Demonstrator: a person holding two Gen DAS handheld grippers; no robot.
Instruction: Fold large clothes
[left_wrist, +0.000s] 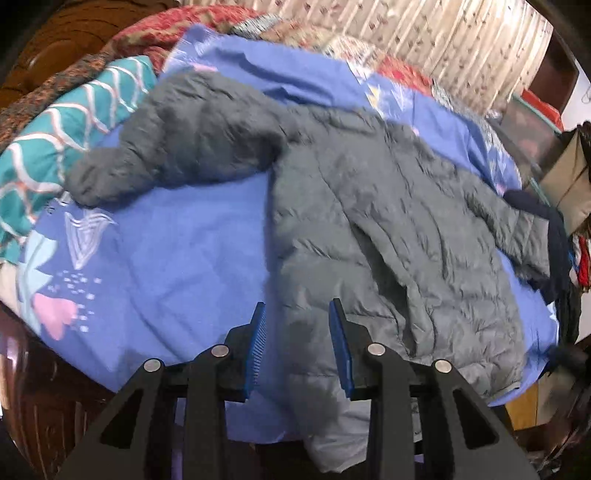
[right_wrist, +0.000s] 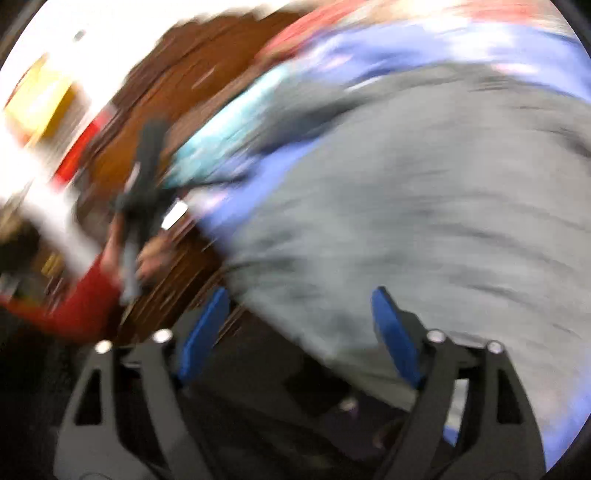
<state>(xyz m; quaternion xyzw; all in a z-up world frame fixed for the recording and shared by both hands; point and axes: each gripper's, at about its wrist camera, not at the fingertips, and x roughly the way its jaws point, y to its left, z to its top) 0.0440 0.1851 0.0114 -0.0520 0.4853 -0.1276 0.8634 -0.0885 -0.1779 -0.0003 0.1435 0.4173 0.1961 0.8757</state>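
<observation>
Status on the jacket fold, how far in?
Early. Done: grey puffer jacket lies spread on the blue sheet. No fold made on the side in view: one sleeve stretches out sideways. In hand: nothing; left gripper open at the hem, right gripper open, view blurred. Left: sleeves in, body folded.
</observation>
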